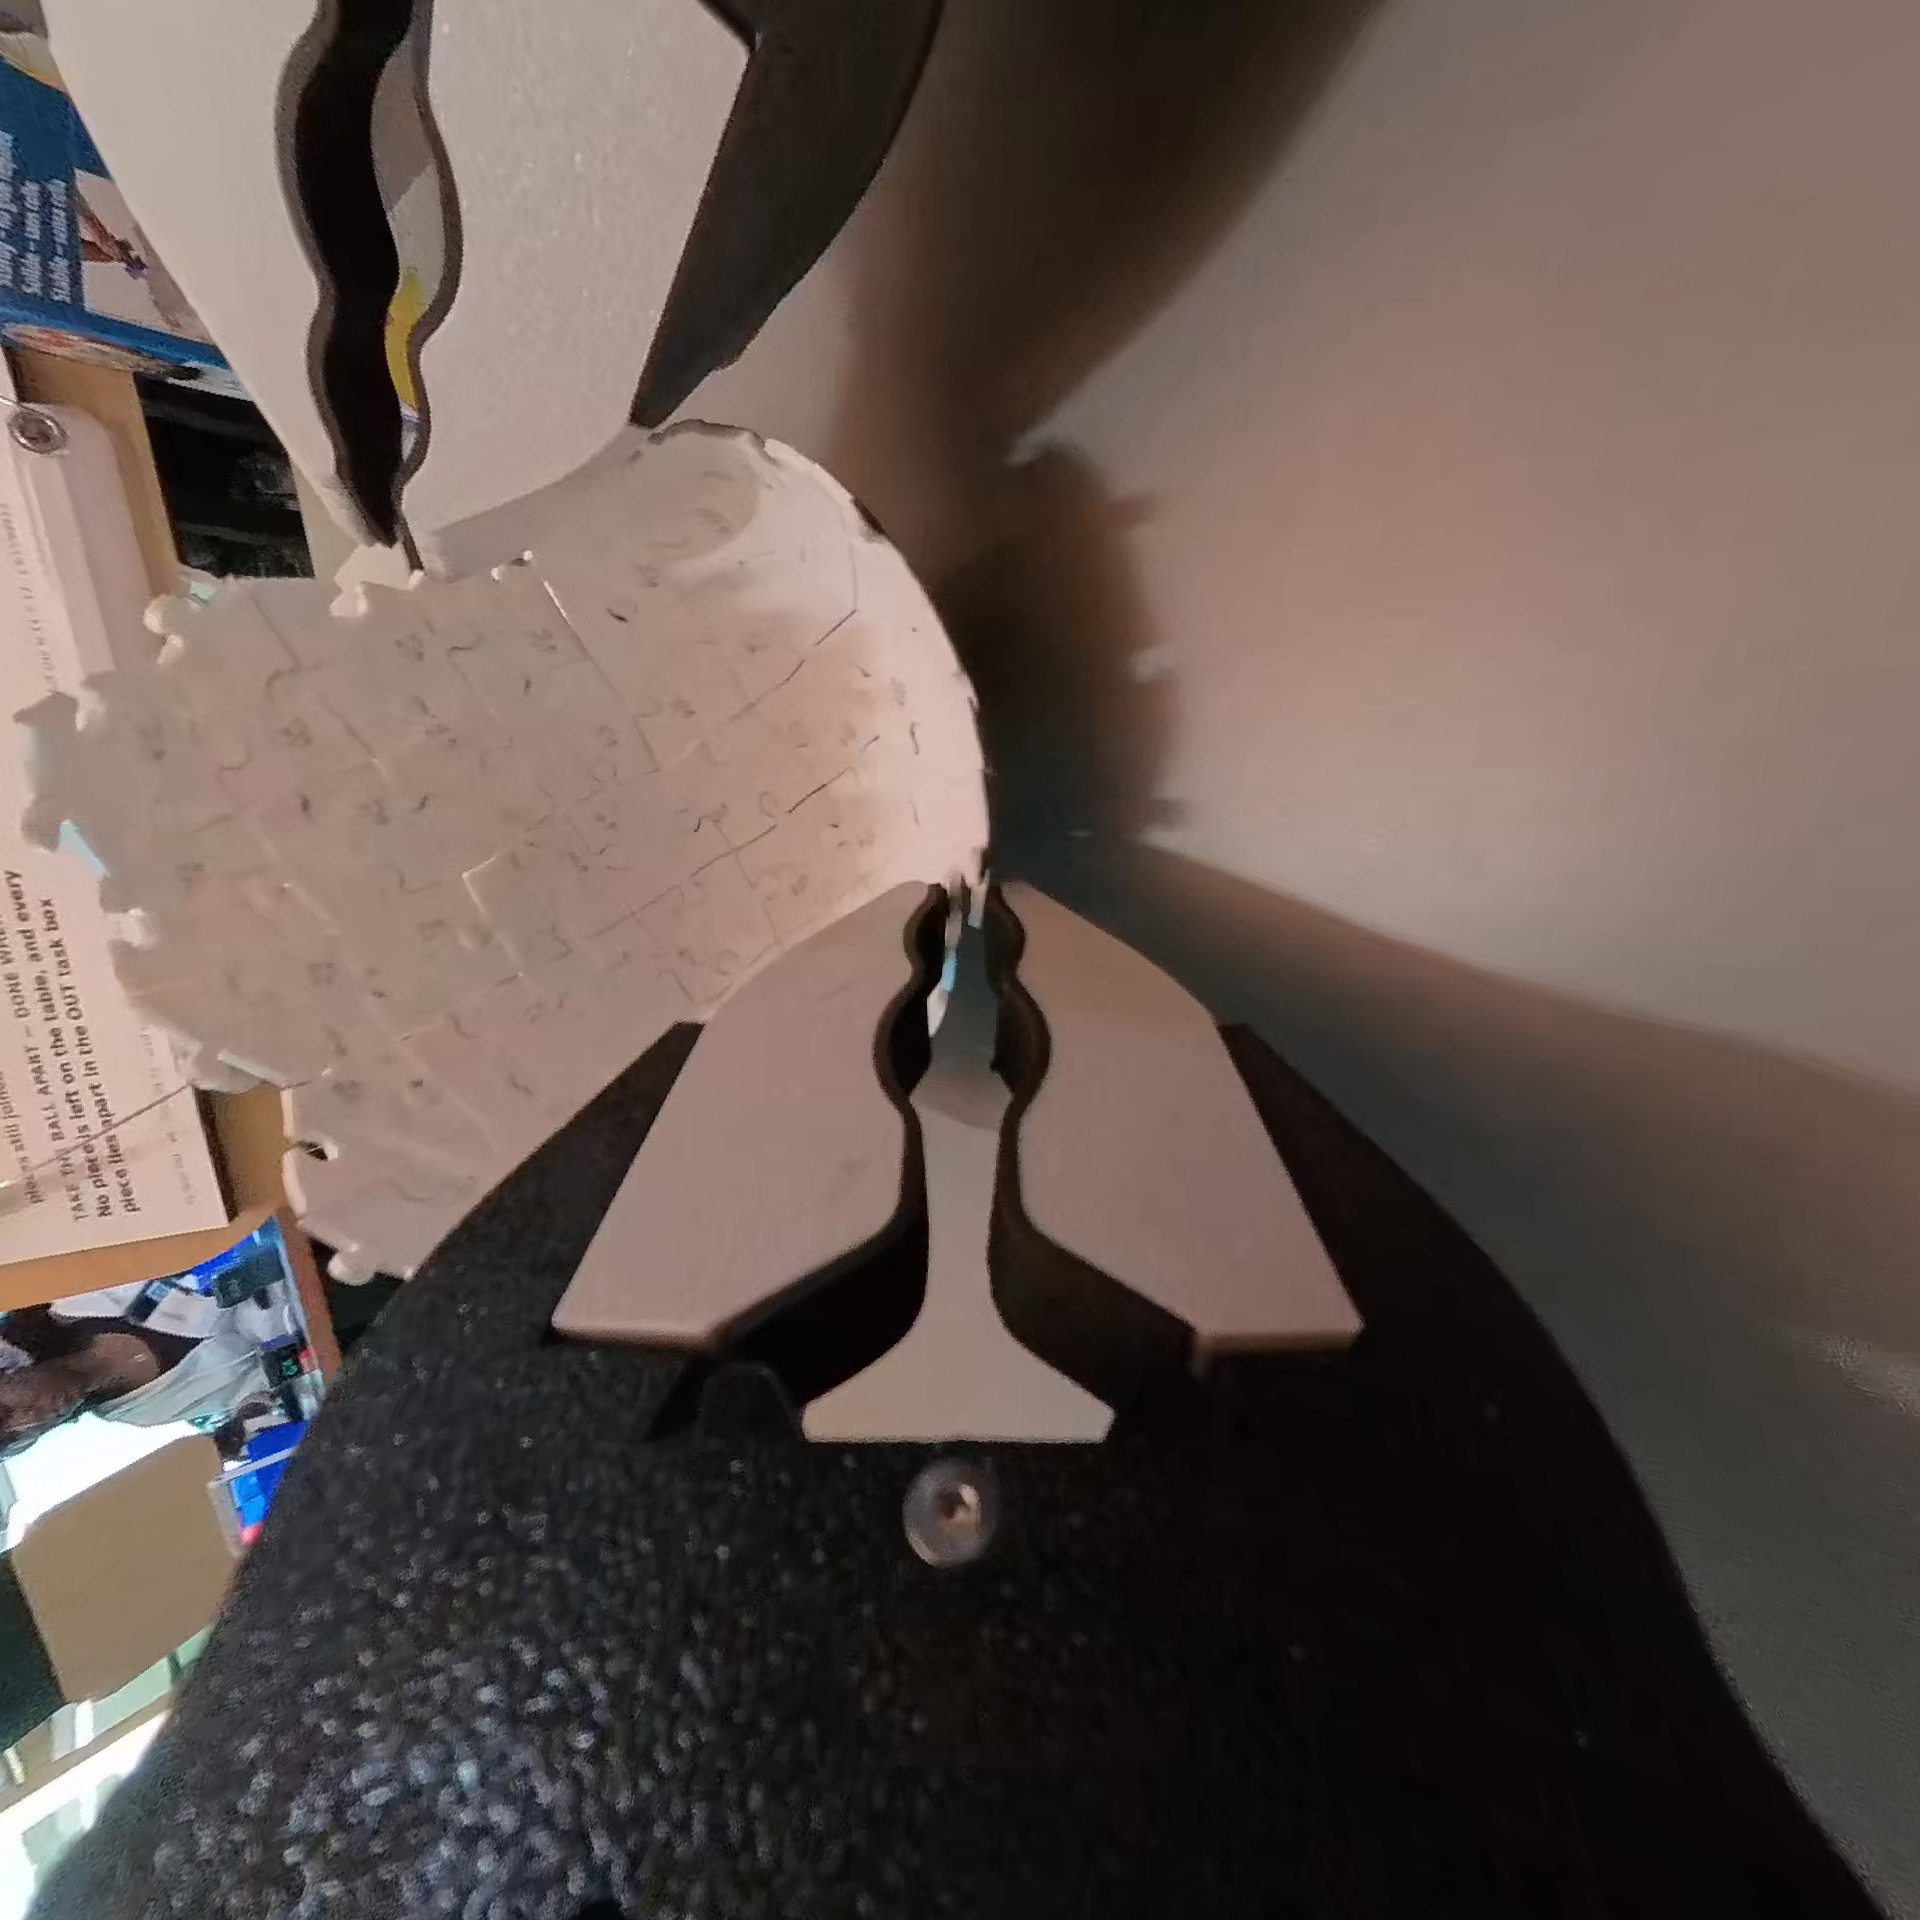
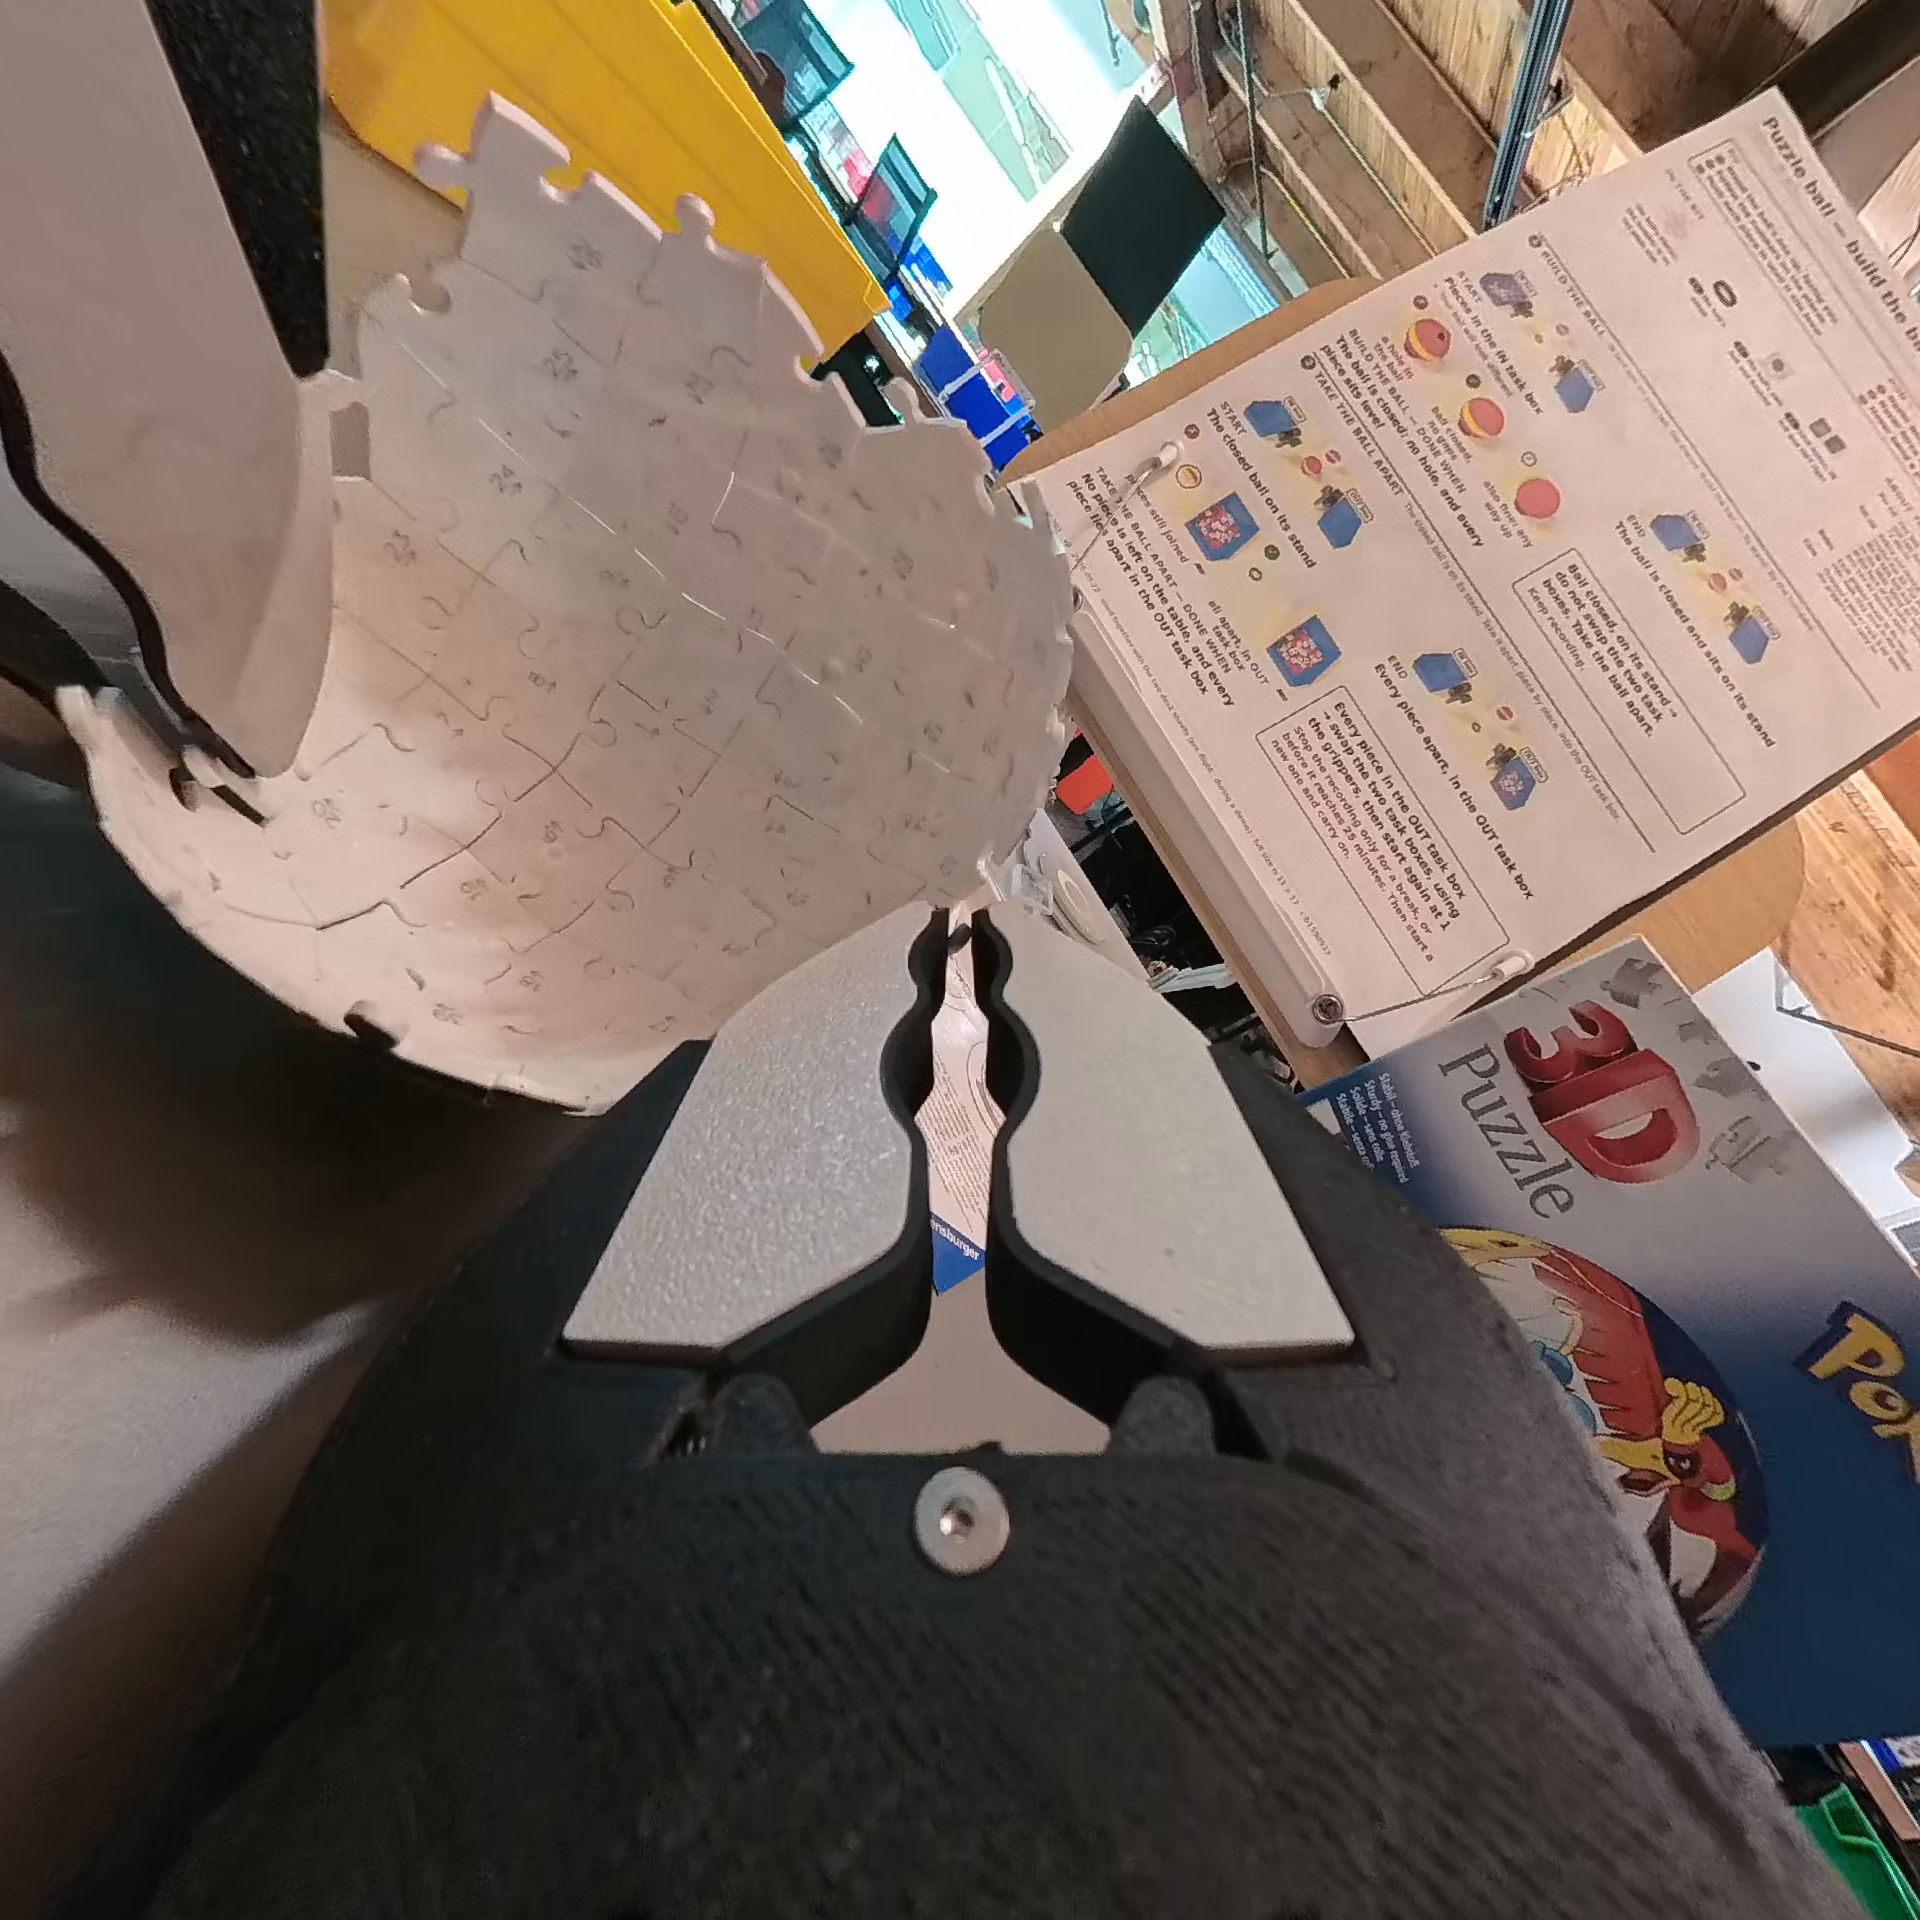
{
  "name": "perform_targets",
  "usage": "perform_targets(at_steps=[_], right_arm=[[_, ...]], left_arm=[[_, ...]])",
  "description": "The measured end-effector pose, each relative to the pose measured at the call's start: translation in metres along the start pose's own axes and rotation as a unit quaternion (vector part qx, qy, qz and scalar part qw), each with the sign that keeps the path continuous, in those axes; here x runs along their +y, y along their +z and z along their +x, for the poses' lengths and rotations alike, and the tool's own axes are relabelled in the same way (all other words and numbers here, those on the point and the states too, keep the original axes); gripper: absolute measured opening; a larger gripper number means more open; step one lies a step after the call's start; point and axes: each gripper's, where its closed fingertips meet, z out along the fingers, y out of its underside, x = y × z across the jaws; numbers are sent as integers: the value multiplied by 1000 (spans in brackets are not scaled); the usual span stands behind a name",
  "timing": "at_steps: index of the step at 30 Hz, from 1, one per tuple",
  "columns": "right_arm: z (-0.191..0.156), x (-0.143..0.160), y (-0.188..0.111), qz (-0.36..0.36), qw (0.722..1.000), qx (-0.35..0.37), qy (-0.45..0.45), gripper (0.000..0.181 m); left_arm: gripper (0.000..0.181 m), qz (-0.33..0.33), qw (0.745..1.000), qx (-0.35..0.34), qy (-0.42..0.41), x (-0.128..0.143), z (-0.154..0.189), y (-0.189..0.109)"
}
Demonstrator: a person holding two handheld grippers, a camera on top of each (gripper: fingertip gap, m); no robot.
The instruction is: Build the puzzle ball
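Holding a half-built puzzle shell between two grippers

Gripping from two sides, both tools meet on the white, curved shell of interlocked plastic puzzle pieces (image 1: 582,810), which is raised in the air between them, with its hollow inner face and faint pencilled marks turned toward both cameras. Its rim is ragged with tabs and notches all round, so the ball is far from closed.

The left gripper (image 1: 966,914), black with pale grey finger pads, has its fingers drawn nearly together, and a sliver of the shell's rim sits nipped between the tips. Seen from the right wrist view, this same tool reaches in from the left edge and clamps the rim low on that side.

The right gripper (image 2: 961,925) is likewise pressed almost closed, its tips meeting right at the shell's edge. In the left wrist view it comes down from the top, and a small white tab of the rim shows at its tips. Whether that tab belongs to a piece already joined I cannot tell.

Behind the shell, a printed white instruction sheet (image 2: 1455,520) is wired to a wooden board. Below it leans a blue cardboard puzzle box (image 2: 1662,1299), and a yellow plastic bin (image 2: 623,135) stands farther back. The shell throws a jagged shadow on a blurred, pale beige surface (image 1: 1558,520).
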Motion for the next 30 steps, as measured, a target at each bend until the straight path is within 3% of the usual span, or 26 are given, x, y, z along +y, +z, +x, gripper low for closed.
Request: perform_targets(at_steps=[30], right_arm=[[4, 2, -1, -3, 1000, 8, 16, 4]], left_arm=[[4, -65, 996, 17, 63, 3, -4, 6]])
